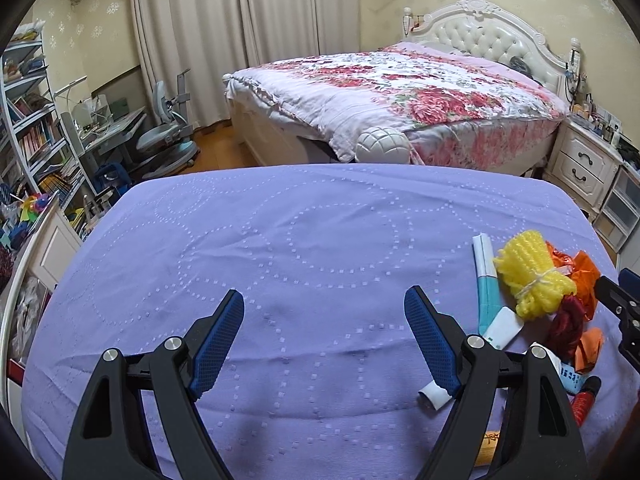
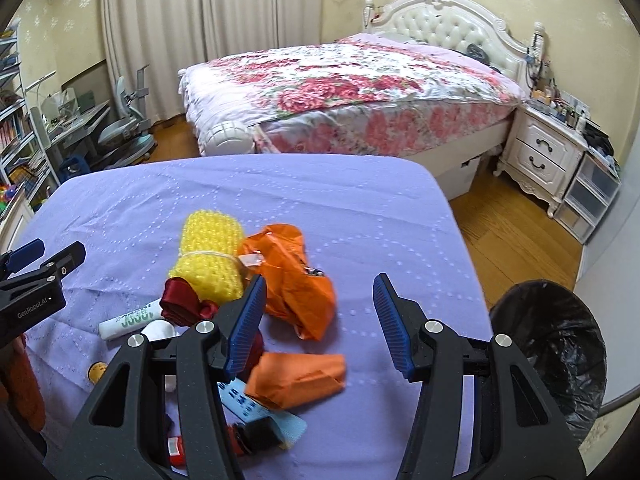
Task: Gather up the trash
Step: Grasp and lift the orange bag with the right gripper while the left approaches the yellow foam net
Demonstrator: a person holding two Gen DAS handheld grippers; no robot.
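While both grippers hang open and empty, left gripper [image 1: 324, 304] wider than right gripper [image 2: 320, 294], trash pile [image 2: 256, 276] sits on lavender-covered counter [image 1: 280, 232] before floral bed [image 1: 400, 88]; only right view shows lined bin [image 2: 556, 344].

I read "GenRobot.AI" in white on the black body of the left gripper [image 2: 40, 272] | green print on white tube [image 2: 130, 320] near the table's left edge, blurred, illegible to me | dark characters on blue label [image 2: 244, 398], unreadable

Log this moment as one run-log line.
left hand-held gripper: open, empty | right hand-held gripper: open, empty | trash pile: on purple cloth | bin: right
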